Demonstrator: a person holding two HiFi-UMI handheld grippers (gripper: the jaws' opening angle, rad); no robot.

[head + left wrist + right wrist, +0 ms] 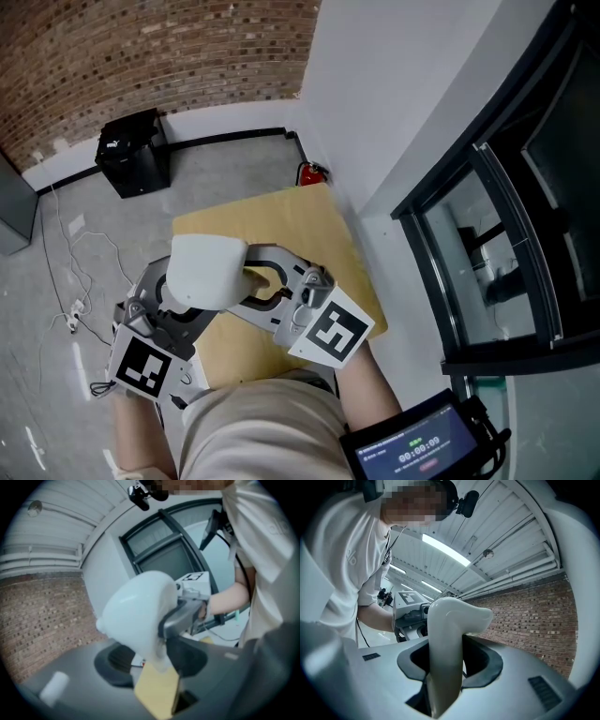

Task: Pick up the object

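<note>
A white bowl (pixel 206 270) is held in the air over the tan table (pixel 300 220), tilted on its side. My left gripper (pixel 185 302) comes from the lower left and is shut on the bowl's rim (pixel 152 651), which sits between its dark pads. My right gripper (pixel 251 281) reaches in from the right and is shut on the opposite rim (pixel 444 658). In the left gripper view the right gripper (pixel 183 613) clamps the bowl's edge. The left gripper (pixel 410 613) shows behind the bowl in the right gripper view. The bowl's inside is hidden.
A black box (pixel 134 152) stands on the grey floor by the brick wall. A red fire extinguisher (pixel 314 172) sits beyond the table's far corner. Cables (pixel 82 258) trail over the floor at left. A dark-framed glass window (pixel 487 244) runs along the right.
</note>
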